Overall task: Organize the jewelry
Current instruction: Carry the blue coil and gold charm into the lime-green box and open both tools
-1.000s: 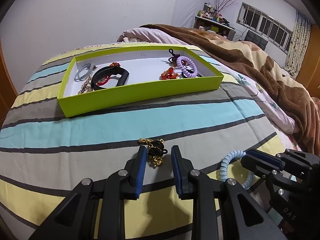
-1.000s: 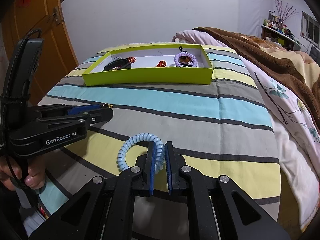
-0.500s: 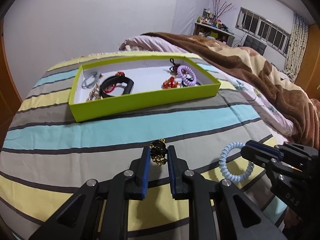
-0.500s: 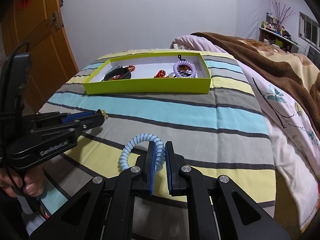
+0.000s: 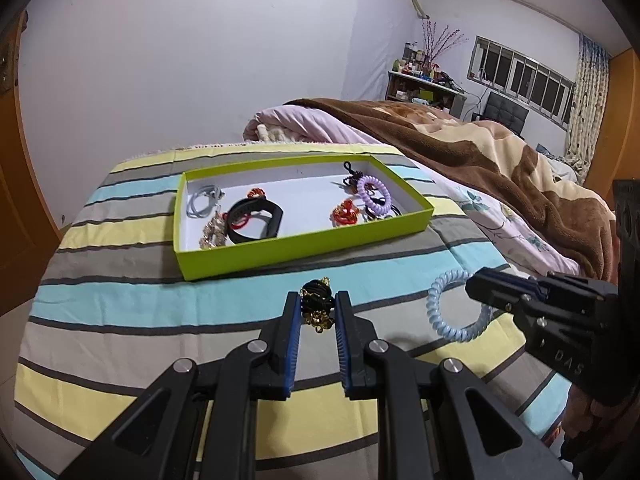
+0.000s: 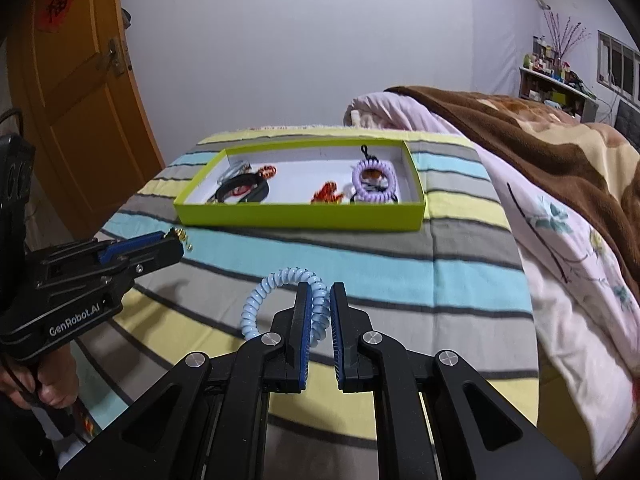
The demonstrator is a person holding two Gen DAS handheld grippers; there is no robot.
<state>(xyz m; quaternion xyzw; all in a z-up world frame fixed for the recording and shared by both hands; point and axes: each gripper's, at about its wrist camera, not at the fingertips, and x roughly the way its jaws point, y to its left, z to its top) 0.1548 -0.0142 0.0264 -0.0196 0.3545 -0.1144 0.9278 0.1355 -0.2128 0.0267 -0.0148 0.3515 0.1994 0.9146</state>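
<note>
My left gripper (image 5: 317, 305) is shut on a black and gold bracelet (image 5: 317, 306) and holds it above the striped bedspread. My right gripper (image 6: 319, 307) is shut on a pale blue spiral hair tie (image 6: 280, 300), also lifted; the tie shows in the left wrist view (image 5: 454, 308) at the right gripper's tip. Ahead lies the lime-green tray (image 5: 304, 248) (image 6: 300, 216) holding a black band (image 5: 256, 220), a purple spiral tie (image 5: 374, 196), red knots (image 5: 344, 214), a grey loop (image 5: 202, 204) and a pale chain.
The tray sits on a striped bedspread (image 5: 120, 304). A brown blanket and pink quilt (image 5: 480, 168) are heaped to the right. An orange door (image 6: 80, 92) stands at the left. A cluttered shelf (image 5: 424, 80) and window are at the far right.
Both grippers have risen off the bedspread with their items and moved toward the tray. The left gripper closed on the bracelet and lifted it.
</note>
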